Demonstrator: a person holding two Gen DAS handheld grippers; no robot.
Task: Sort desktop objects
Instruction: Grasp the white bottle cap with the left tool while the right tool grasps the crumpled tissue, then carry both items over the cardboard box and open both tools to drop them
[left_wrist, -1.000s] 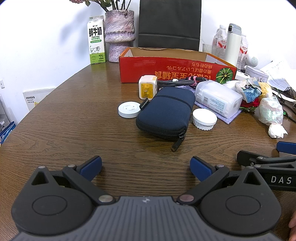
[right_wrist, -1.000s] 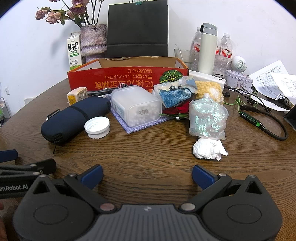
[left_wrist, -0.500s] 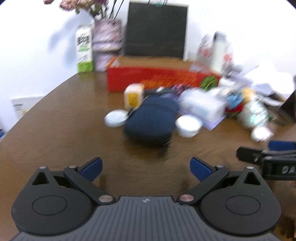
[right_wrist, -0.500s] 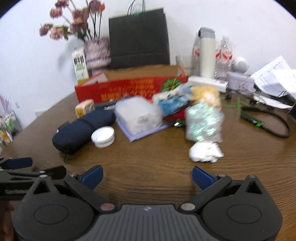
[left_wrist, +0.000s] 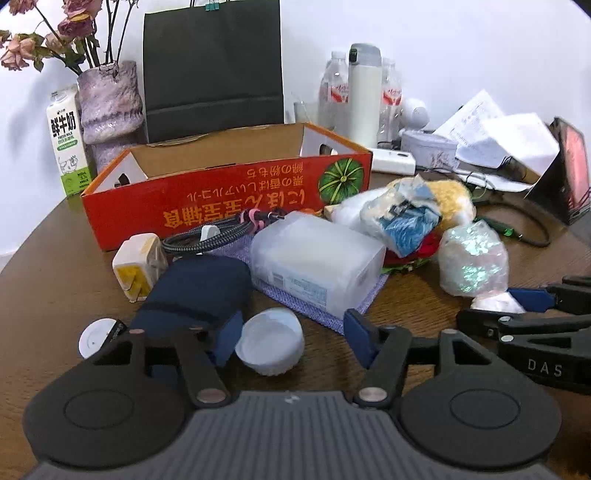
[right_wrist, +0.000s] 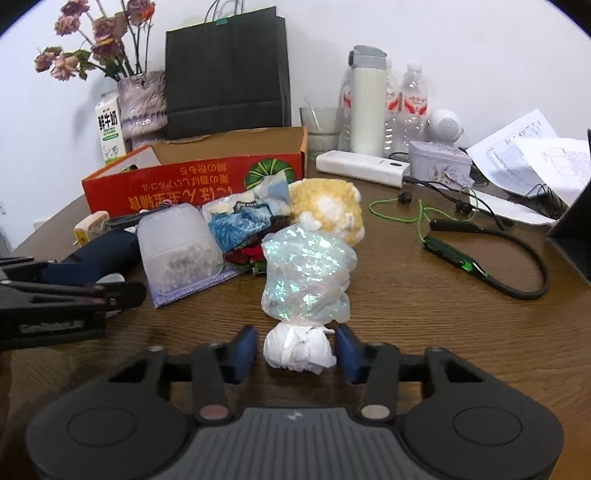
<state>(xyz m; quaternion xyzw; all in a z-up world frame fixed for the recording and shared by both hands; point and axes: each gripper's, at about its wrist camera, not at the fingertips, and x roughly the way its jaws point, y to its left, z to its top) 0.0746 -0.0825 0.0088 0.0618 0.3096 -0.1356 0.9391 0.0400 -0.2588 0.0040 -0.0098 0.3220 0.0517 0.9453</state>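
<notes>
Brown wood-grain table, cluttered, white wall behind. Nearest in the right wrist view only: right gripper closing around a crumpled white tissue wad, blue pads at either side, right pad at its edge, left pad a sliver off. Just beyond, touching the wad: iridescent plastic bag, then a yellow plush toy. Off to the right, well apart: green-lit neckband earphones.

Nearest in the left wrist view: left gripper closing, with a white screw cap lying between the pads, neither pad seen pressing on it. Left pad up against a navy zip pouch; small white disc half hidden behind the left linkage. Visible here, mostly blocked in the other view: yellow-and-white plug adapter, braided cable coil. Frosted plastic box on a purple cloth crowding the cap from behind. Farther back: open red cardboard box, milk carton, vase, black paper bag, white flask.
</notes>
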